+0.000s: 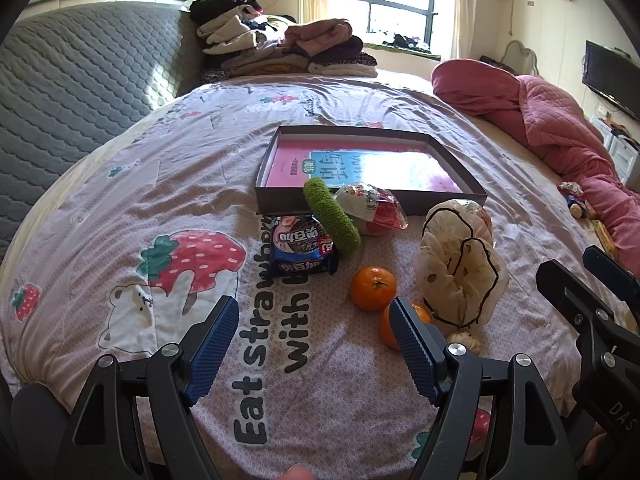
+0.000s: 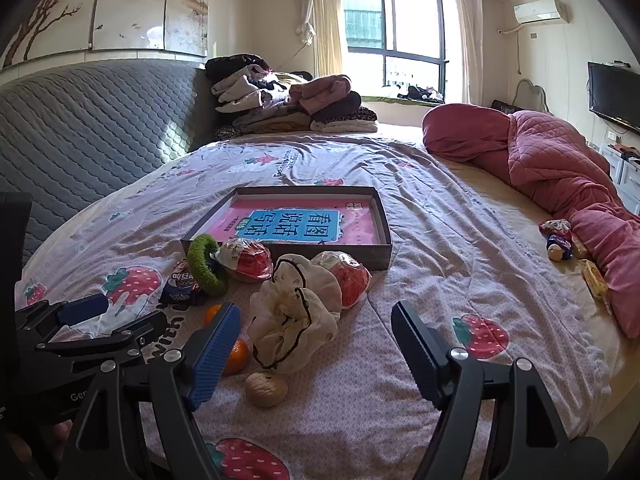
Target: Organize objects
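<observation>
A shallow grey box (image 1: 280,200) (image 2: 380,258) with a pink and blue book inside lies on the strawberry bedspread. In front of it lie a green fuzzy ring (image 1: 332,216) (image 2: 206,264), a blue snack packet (image 1: 300,248) (image 2: 182,280), two red-and-white wrapped balls (image 1: 372,208) (image 2: 348,276), a white drawstring bag (image 1: 456,268) (image 2: 296,312), two oranges (image 1: 373,288) (image 2: 236,356) and a walnut (image 2: 266,389). My left gripper (image 1: 314,344) (image 2: 108,320) hovers open just short of the oranges, one half hidden by its right finger. My right gripper (image 2: 314,352) (image 1: 588,276) is open, with the walnut just ahead of its jaws, nearer the left finger.
A rolled pink quilt (image 2: 560,184) lies along the right side of the bed, with small wrapped snacks (image 2: 558,238) beside it. Folded clothes (image 2: 288,100) are piled at the far end, and a grey quilted headboard (image 2: 92,128) rises on the left. A TV (image 2: 614,96) hangs at right.
</observation>
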A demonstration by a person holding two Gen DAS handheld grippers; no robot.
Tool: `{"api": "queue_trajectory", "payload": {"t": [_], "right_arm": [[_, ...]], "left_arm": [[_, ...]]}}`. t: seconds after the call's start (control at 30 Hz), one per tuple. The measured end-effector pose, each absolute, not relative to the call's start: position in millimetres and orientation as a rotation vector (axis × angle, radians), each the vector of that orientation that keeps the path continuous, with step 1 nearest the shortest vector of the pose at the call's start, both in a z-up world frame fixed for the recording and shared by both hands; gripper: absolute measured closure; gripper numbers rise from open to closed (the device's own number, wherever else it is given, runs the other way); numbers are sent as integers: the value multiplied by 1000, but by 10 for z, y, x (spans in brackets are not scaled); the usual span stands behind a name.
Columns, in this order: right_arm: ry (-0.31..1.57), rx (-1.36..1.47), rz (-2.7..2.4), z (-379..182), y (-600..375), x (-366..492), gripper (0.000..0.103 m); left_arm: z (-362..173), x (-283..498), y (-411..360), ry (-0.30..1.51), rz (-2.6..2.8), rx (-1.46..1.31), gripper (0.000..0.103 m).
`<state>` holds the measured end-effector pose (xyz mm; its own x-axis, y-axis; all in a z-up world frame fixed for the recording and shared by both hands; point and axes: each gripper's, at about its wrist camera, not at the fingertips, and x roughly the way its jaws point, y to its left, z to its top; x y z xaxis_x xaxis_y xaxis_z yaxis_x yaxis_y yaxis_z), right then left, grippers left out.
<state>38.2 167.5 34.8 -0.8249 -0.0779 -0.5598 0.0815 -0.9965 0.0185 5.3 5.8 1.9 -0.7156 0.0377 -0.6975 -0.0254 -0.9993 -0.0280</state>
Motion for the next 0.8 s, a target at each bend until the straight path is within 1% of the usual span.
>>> {"api": "queue_trajectory", "payload": {"t": [0.8], "right_arm": [[-2,841,-2941,459,1713,455,26]], "left_arm": [[95,92,48,-21,2890,-1148,24]]}}
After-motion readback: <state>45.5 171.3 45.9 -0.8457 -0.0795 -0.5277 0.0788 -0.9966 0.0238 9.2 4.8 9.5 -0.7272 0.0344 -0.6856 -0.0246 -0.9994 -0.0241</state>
